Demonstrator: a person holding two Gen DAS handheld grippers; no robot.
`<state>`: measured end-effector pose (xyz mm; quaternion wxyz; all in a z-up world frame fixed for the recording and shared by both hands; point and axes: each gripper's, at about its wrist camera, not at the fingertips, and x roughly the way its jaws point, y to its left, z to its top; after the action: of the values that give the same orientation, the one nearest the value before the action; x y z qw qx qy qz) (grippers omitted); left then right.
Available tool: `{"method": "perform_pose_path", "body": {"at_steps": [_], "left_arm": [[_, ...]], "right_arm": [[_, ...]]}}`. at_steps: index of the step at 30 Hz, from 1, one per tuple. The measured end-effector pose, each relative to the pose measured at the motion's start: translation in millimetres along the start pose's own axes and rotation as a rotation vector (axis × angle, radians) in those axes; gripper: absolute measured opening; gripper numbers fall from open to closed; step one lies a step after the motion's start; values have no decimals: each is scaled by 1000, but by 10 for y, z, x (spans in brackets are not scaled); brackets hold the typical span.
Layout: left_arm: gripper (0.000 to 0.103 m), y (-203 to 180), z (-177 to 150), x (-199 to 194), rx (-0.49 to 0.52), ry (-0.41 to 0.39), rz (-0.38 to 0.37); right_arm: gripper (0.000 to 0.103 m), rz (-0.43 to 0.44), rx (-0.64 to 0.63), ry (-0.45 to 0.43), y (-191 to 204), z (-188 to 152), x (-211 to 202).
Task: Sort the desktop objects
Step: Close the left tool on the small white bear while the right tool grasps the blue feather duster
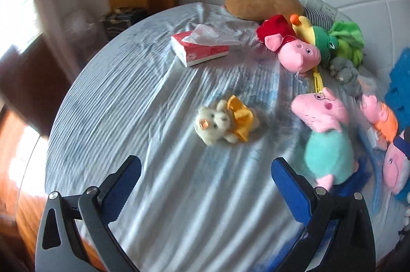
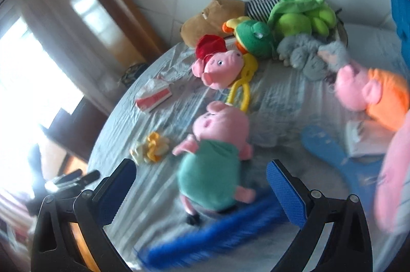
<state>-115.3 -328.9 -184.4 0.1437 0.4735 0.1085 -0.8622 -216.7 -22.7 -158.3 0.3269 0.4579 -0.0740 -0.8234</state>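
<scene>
A round table under a white cloth holds plush toys. A small cream bear with a yellow bow lies mid-table, just ahead of my open, empty left gripper; it also shows in the right wrist view. A pig in a green shirt lies just beyond my open, empty right gripper; it also shows in the left wrist view. A pig in red, a pig in orange and a red tissue pack lie farther off.
A brown plush, green frog plushes, a grey plush and a yellow clip toy crowd the far side by the tiled wall. A blue brush lies near the right gripper. A wooden floor lies left.
</scene>
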Motion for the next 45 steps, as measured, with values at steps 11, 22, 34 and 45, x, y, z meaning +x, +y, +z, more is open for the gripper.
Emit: {"method": "perform_pose_path", "body": {"at_steps": [11, 22, 34, 45], "left_arm": [[103, -133, 245, 823, 311, 104, -76], [100, -317, 357, 1143, 490, 130, -178], [91, -242, 448, 1423, 755, 164, -355], [84, -289, 360, 1479, 786, 204, -390]], "right_arm": [[103, -177, 194, 39, 212, -272, 438], [103, -329, 317, 10, 246, -679, 391], [103, -626, 714, -88, 791, -1518, 297], [79, -739, 765, 8, 657, -1627, 603]]}}
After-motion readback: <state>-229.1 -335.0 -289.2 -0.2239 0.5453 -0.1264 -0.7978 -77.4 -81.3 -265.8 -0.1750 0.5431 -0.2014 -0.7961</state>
